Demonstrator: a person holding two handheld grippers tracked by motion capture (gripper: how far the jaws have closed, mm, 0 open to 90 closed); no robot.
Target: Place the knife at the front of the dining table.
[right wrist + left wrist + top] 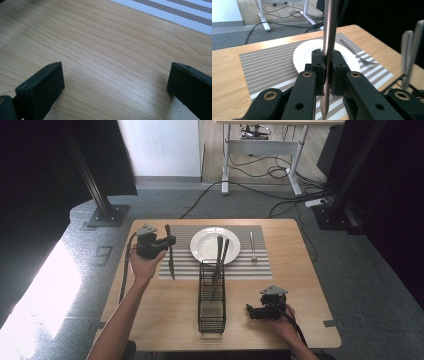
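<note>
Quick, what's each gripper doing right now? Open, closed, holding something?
Left gripper: jaws closed on the knife.
Right gripper: jaws wide open, holding nothing, over the bare table.

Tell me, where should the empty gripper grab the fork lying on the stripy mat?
Probably the handle's middle, from straight above. The fork lies flat on the placemat right of the plate, handle pointing away from the person, so the right gripper, jaws open, would close across its narrow width.
</note>
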